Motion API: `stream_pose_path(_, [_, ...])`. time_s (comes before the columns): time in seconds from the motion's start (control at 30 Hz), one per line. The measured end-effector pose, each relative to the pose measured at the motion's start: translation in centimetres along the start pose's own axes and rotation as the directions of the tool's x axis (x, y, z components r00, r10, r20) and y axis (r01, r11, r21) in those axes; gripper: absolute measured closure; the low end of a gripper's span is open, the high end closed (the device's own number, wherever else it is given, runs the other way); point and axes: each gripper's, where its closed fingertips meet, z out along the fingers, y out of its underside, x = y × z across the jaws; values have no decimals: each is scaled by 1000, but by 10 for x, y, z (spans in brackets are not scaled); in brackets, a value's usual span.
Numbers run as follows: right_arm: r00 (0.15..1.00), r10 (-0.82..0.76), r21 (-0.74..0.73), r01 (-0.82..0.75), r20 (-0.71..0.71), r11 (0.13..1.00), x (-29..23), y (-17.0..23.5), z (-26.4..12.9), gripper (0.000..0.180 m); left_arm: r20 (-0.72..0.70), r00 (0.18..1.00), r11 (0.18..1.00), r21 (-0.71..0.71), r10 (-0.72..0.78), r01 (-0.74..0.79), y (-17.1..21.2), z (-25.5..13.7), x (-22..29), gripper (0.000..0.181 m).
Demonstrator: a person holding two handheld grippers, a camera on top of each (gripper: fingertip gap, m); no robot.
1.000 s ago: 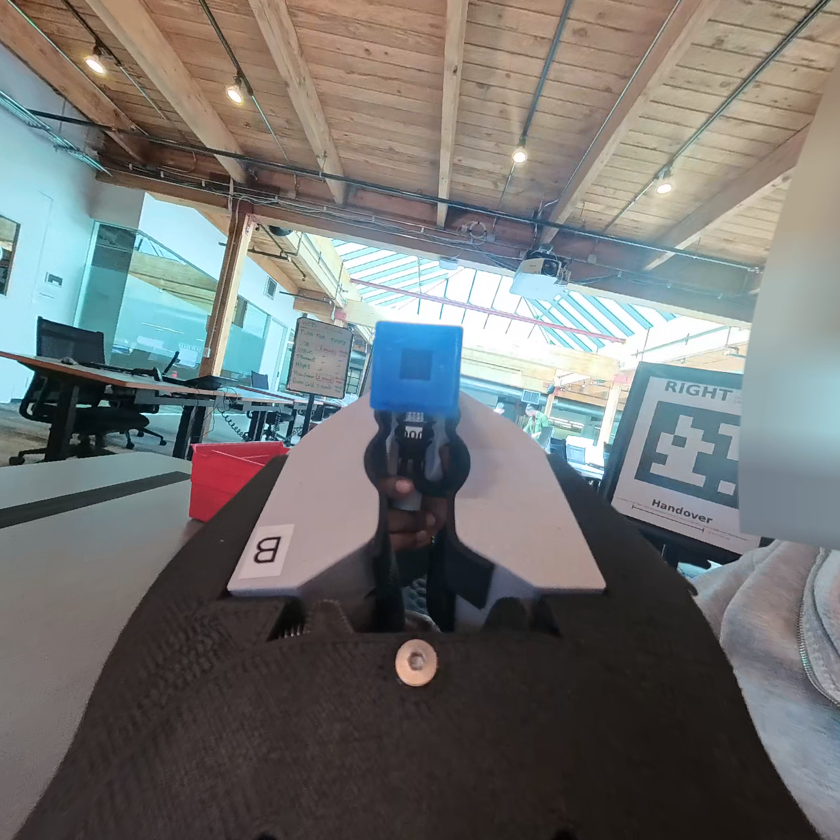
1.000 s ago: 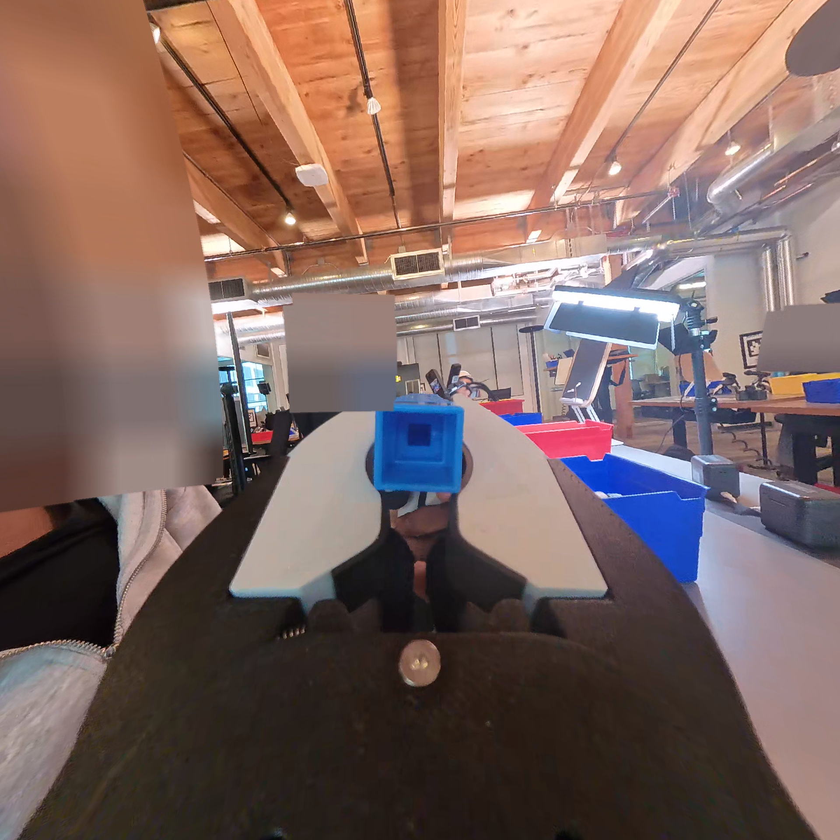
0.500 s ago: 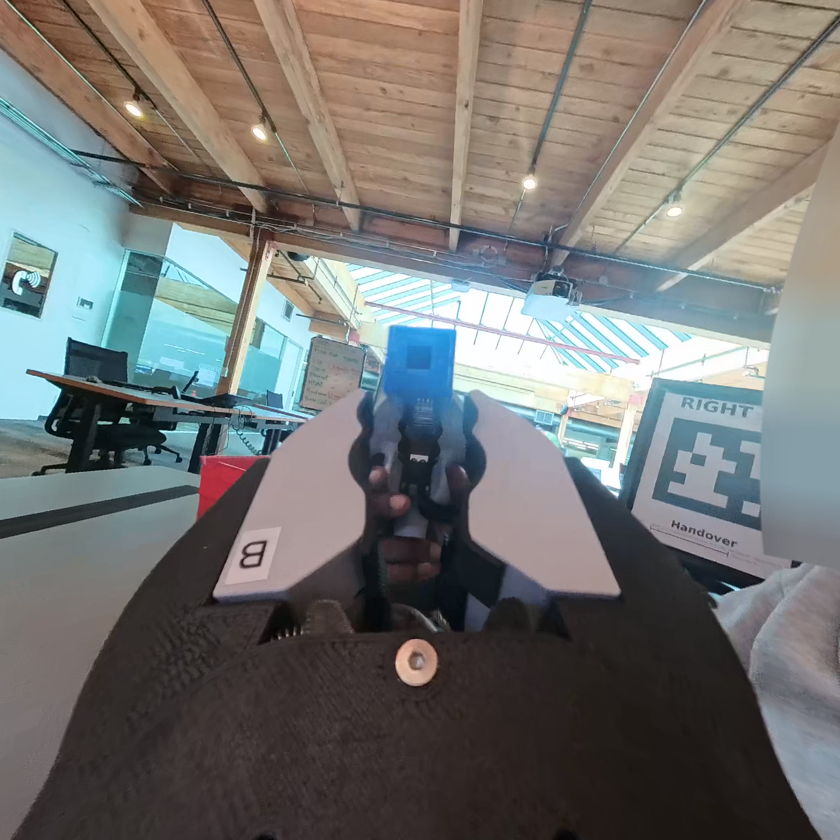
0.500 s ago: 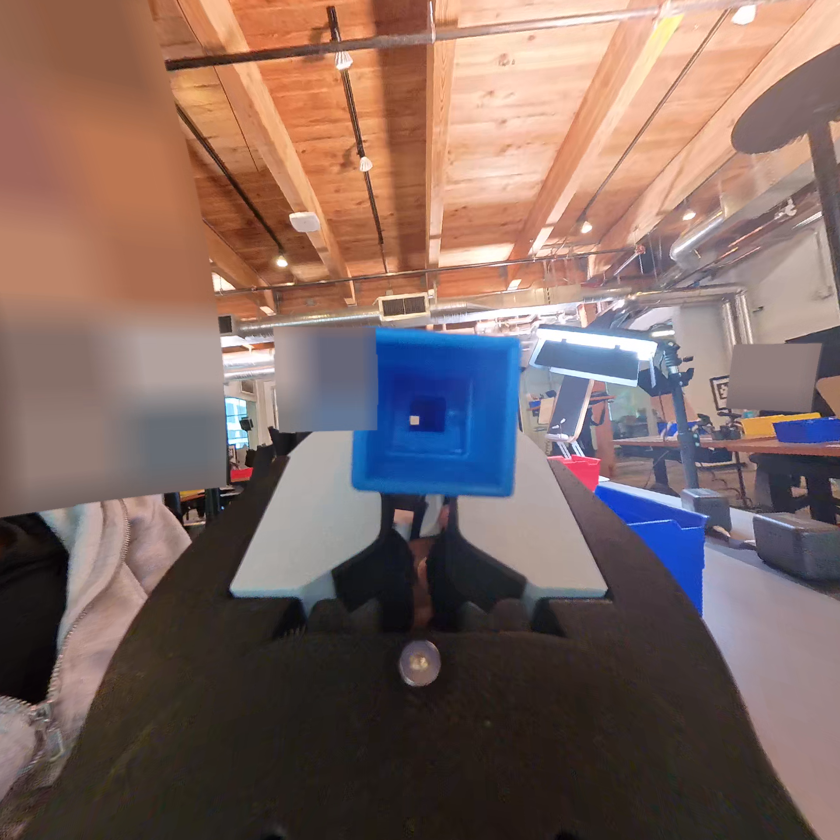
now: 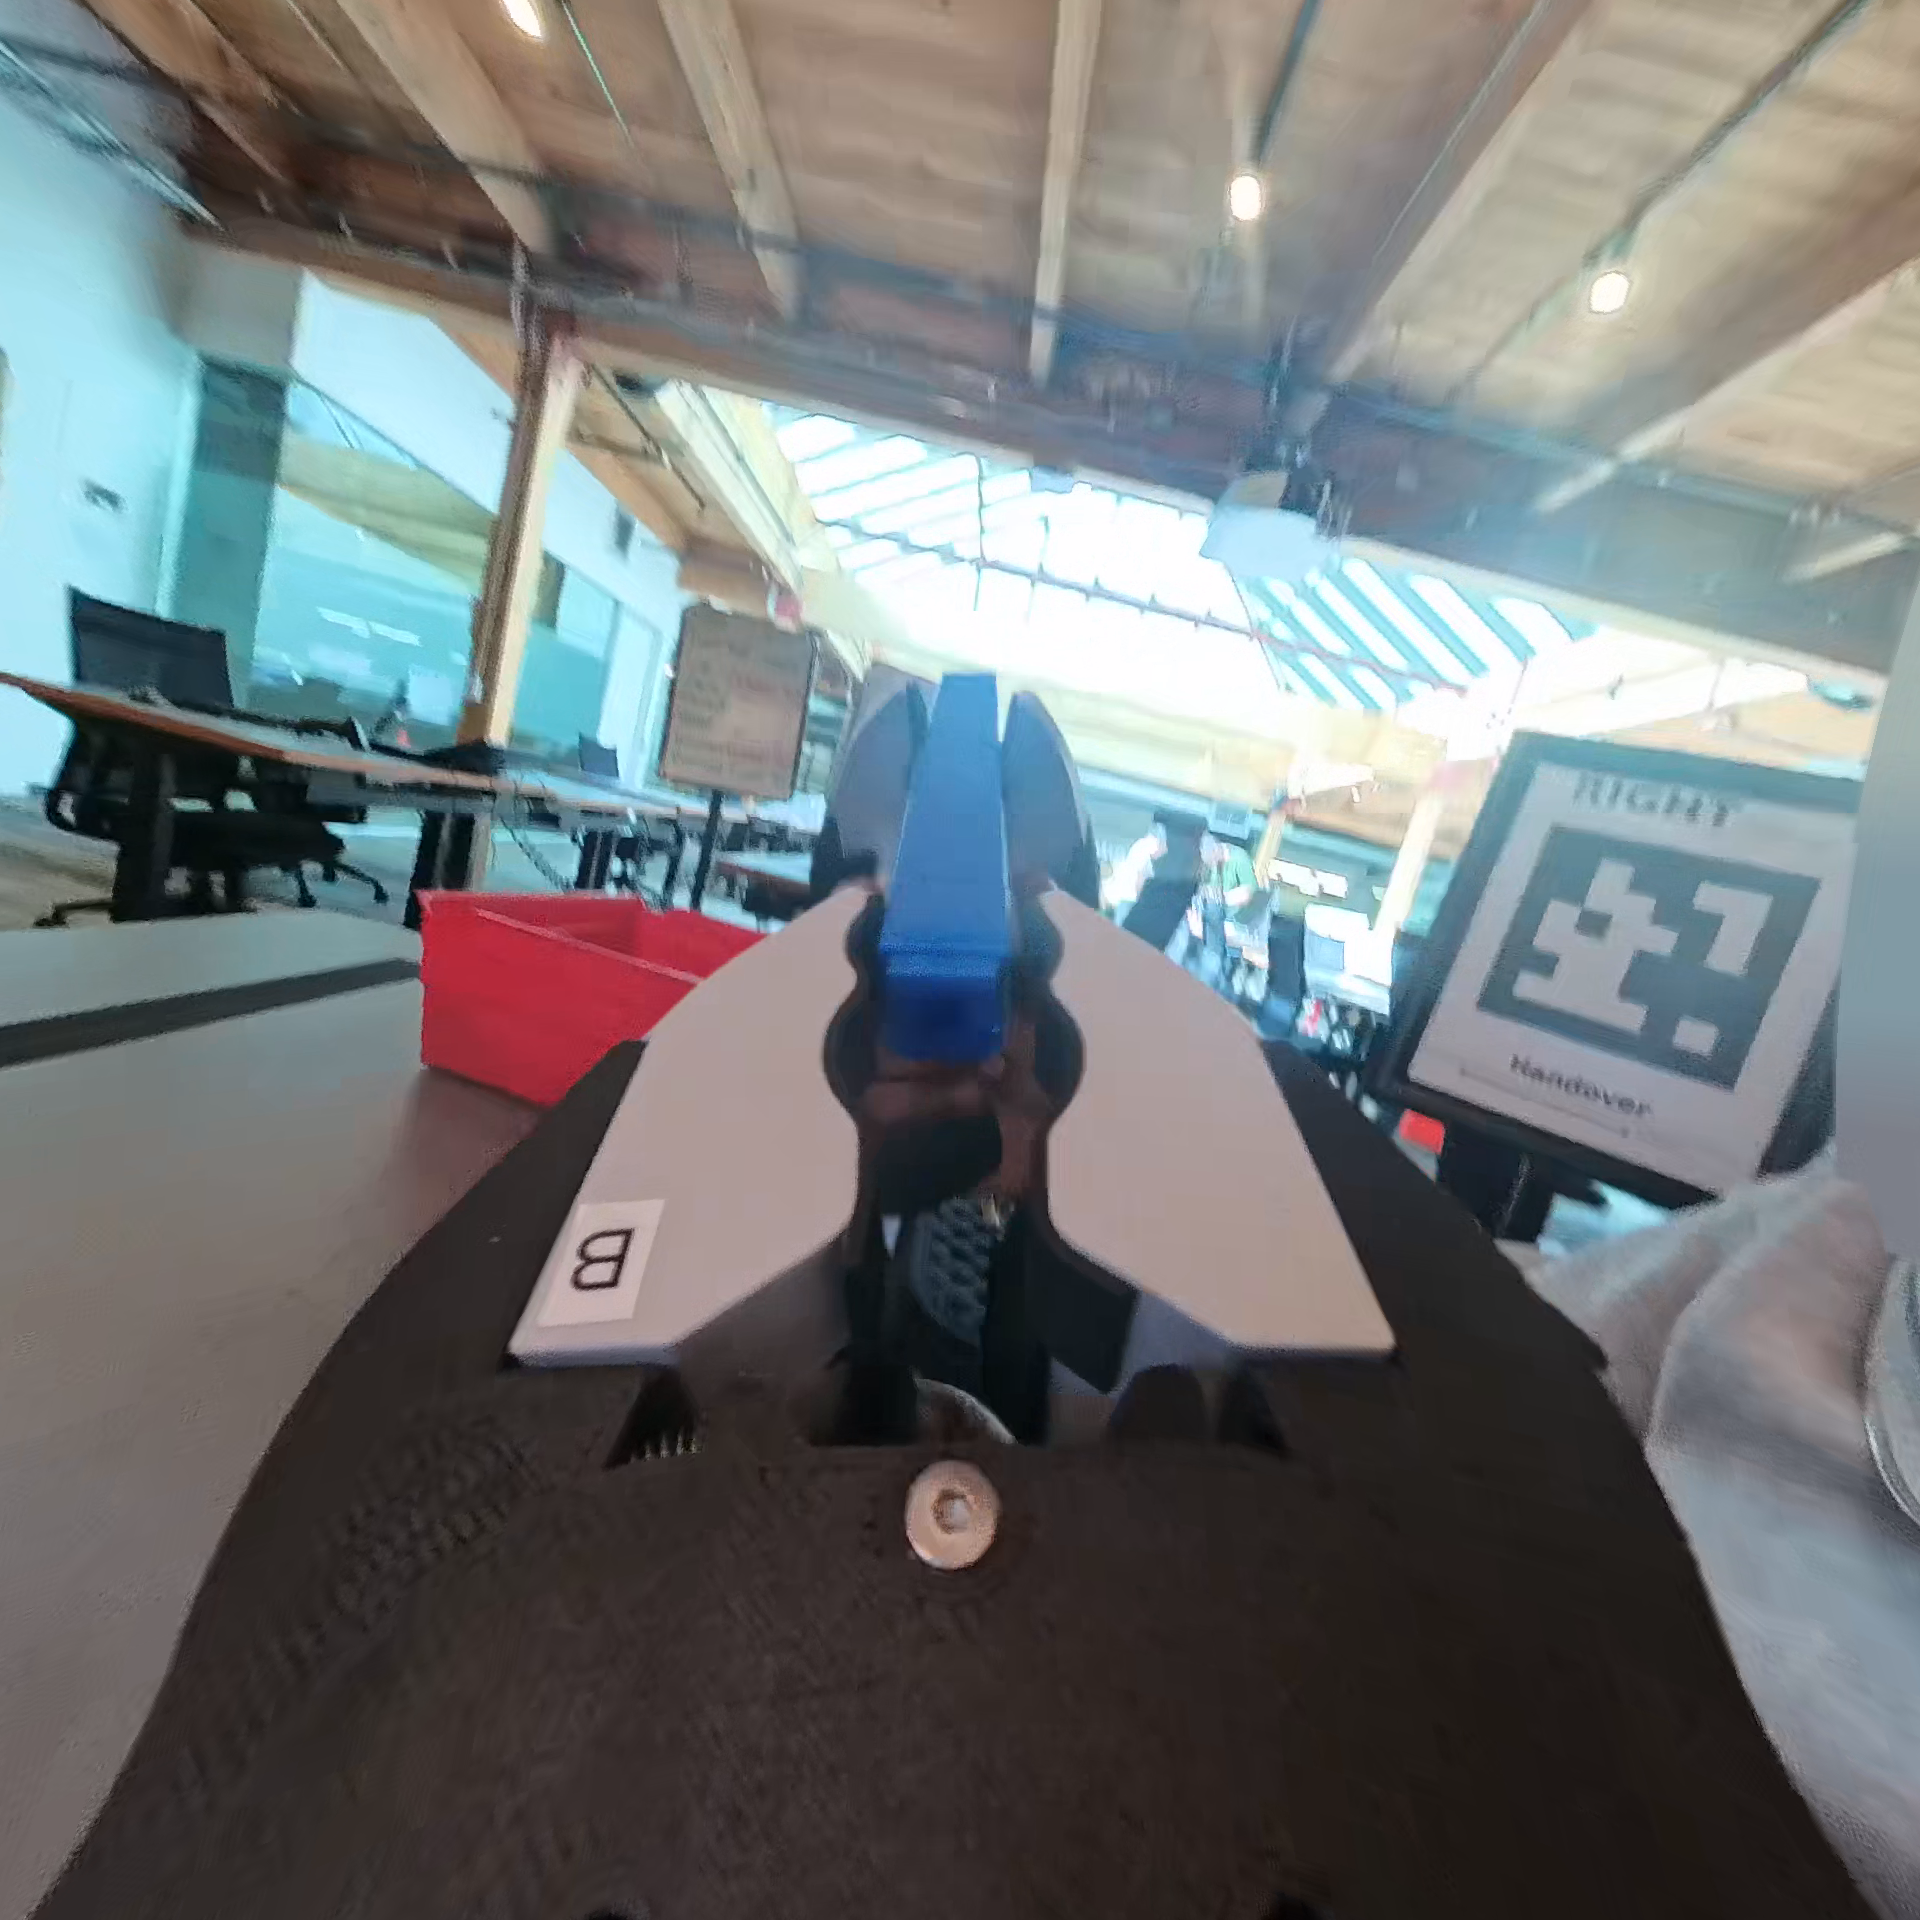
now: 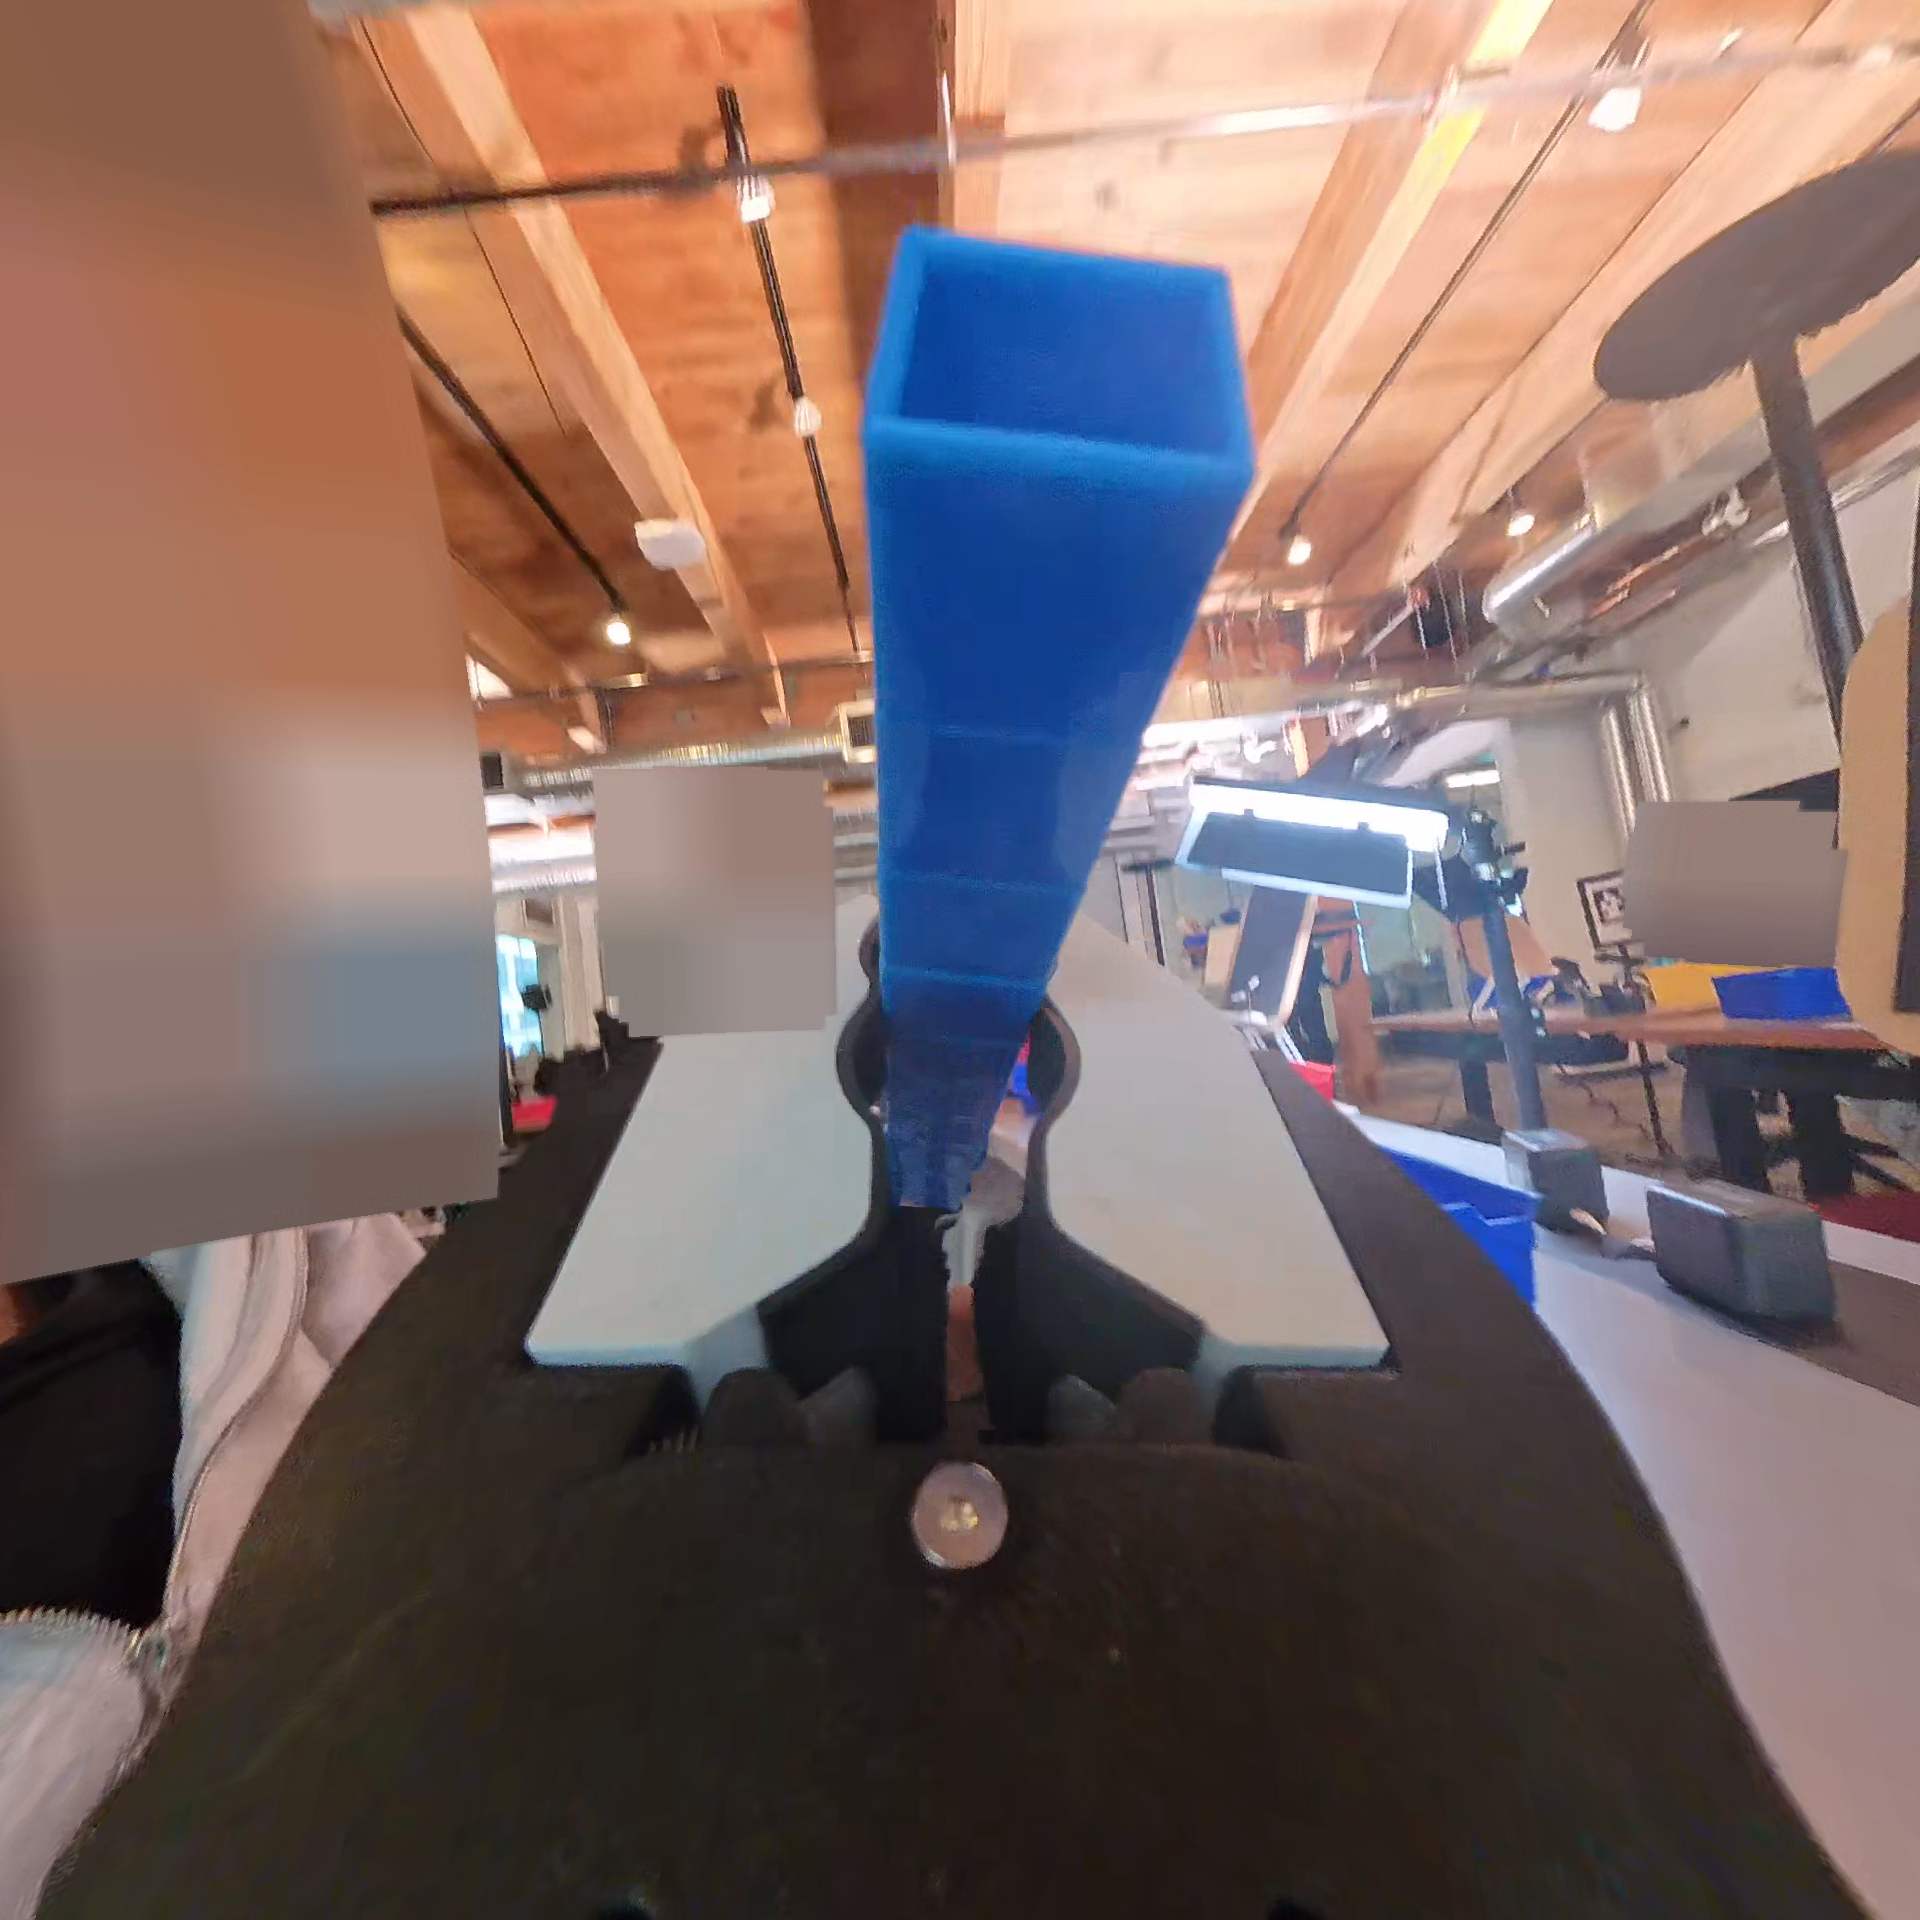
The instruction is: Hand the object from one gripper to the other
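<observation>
Blue square tube — hollow, open-ended

It is a long, bright blue plastic piece with faint seams across its sides. In the right wrist view it rises steeply, open square mouth uppermost; in the left wrist view the tube points away — only one narrow face and its near end show.

Both views are daylit and motion-blurred, with wide-angle bending at the edges. The skylight is overexposed — white glare. Ceiling spotlights add small hotspots.
</observation>
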Motion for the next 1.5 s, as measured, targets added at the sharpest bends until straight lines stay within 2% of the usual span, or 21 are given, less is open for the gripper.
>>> stream_pose_path(0.03, [1000, -18, -37, 18, -4, 999, 0, 0, -1, 156, -19, 1000, 999, -53, -7, 6, 5, 1, 2, 145])
stream_pose_path(0.1, [999, -44, -119, 44, -1, 992, -2, 3, -2, 157, -51, 997, 985, -168, -52, 43, 15, 0, 4, 130])
stream_pose_path(0.17, [999, -15, -249, 24, 39, 968, -7, 15, -3, 157, -60, 995, 958, -282, -78, 58, 29, -3, 3, 131])
stream_pose_path(0.23, [998, 14, -348, 7, 59, 937, -10, 29, -4, 157, -72, 995, 936, -350, -67, 37, 41, -5, 4, 157])
stream_pose_path(0.37, [997, 16, -384, 17, 81, 923, -16, 40, 0, 156, -93, 996, 882, -469, 6, -49, 67, -6, 7, 159])
stream_pose_path(0.43, [997, 6, -361, 24, 80, 932, -17, 41, 4, 156, -97, 995, 892, -446, 33, -73, 67, -4, 8, 159])
stream_pose_path(0.5, [997, -45, -345, 62, 56, 937, -15, 44, 8, 150, -97, 995, 924, -382, -17, -21, 60, 1, 10, 160])
stream_pose_path(0.53, [996, -76, -389, 88, 46, 917, -13, 53, 9, 139, -97, 994, 941, -338, -40, 4, 54, 3, 11, 160])
stream_pose_path(0.57, [994, -103, -453, 111, 43, 885, -12, 64, 8, 138, -96, 994, 952, -305, -50, 19, 49, 4, 11, 159])
stream_pose_path(0.6, [991, -120, -498, 133, 56, 857, -13, 73, 8, 151, -93, 995, 959, -283, -47, 19, 46, 4, 10, 159])
stream_pose_path(0.73, [994, -77, -503, 104, 74, 858, -17, 75, 9, 155, -81, 997, 960, -282, -16, -7, 45, 4, 9, 158])
stream_pose_path(0.83, [994, -82, -559, 108, 72, 822, -13, 81, 2, 157, -63, 998, 962, -272, -14, -4, 31, -1, 4, 121])
stream_pose_path(0.9, [993, -100, -613, 121, 69, 781, -11, 90, -2, 157, -22, 1000, 978, -209, 7, -12, 13, -6, -3, 112])
stream_pose_path(1.03, [994, -67, -725, 111, 90, 680, -14, 120, -9, 157, -30, 997, 978, -193, 72, -77, 9, -6, 0, 122])
stream_pose_path(1.07, [994, -53, -740, 109, 99, 664, -16, 126, -9, 157, -34, 995, 972, -216, 89, -94, 14, -5, 1, 130])
stream_pose_path(1.13, [994, -35, -765, 104, 105, 635, -18, 136, -11, 156, -64, 991, 962, -239, 117, -129, 20, -5, 6, 157])
stream_pose_path(1.17, [995, -33, -773, 98, 99, 627, -17, 138, -11, 156, -63, 991, 961, -244, 116, -128, 20, -5, 6, 160])
stream_pose_path(1.23, [996, -12, -776, 80, 93, 626, -17, 138, -13, 155, -62, 993, 962, -250, 97, -110, 20, -6, 5, 160])
stream_pose_path(1.3, [997, -8, -764, 62, 75, 642, -15, 130, -13, 131, -38, 995, 967, -235, 88, -95, 16, -7, 1, 160])
stream_pose_path(1.33, [998, -19, -744, 58, 62, 665, -13, 123, -12, 125, -37, 996, 966, -242, 86, -92, 16, -9, -1, 161])
stream_pose_path(1.5, [998, -21, -526, 53, 67, 849, -16, 74, 2, 139, -71, 996, 953, -294, 54, -73, 28, -8, 3, 160])
